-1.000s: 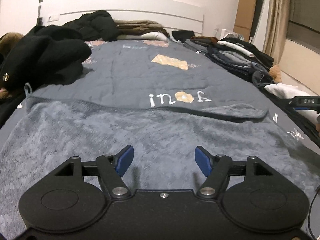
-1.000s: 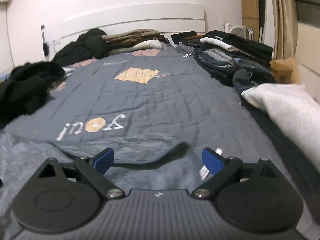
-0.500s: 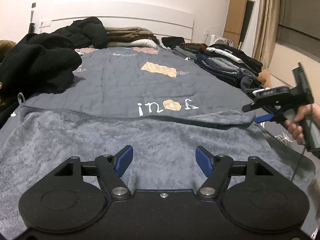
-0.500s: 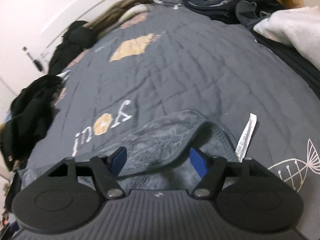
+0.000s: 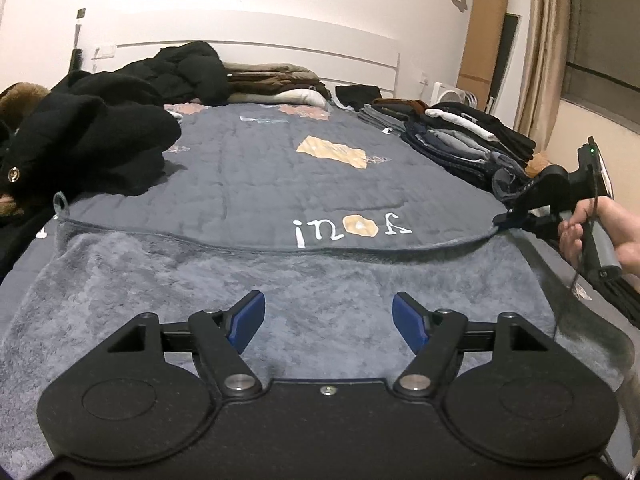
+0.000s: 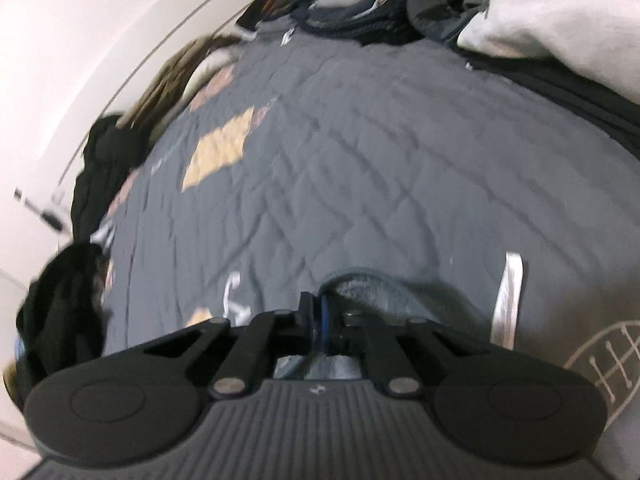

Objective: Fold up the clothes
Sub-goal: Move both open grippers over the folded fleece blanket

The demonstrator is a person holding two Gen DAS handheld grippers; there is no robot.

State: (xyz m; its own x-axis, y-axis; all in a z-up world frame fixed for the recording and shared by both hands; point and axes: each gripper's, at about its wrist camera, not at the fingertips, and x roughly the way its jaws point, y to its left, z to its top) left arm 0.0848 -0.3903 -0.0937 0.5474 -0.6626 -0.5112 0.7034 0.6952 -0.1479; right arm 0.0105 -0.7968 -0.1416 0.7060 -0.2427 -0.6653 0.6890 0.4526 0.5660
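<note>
A grey fleece garment (image 5: 248, 280) lies spread flat on the bed's grey quilt (image 5: 260, 176). My left gripper (image 5: 328, 322) is open and empty, hovering low over the middle of the fleece. My right gripper (image 6: 320, 316) is shut on the fleece's far right corner (image 6: 372, 288); it also shows in the left wrist view (image 5: 508, 220), held by a hand at the right edge, pulling the hem taut. A white care label (image 6: 508, 292) lies beside that corner.
A heap of black coats (image 5: 88, 140) fills the bed's left side. Folded clothes (image 5: 460, 136) are stacked along the right edge, with a white garment (image 6: 560, 12) nearest. More folded items (image 5: 272, 80) lie by the white headboard.
My right gripper tilted down and closed on the fleece's folded-over corner, straightening the hem. My left gripper stayed open over the fleece and its view rose slightly.
</note>
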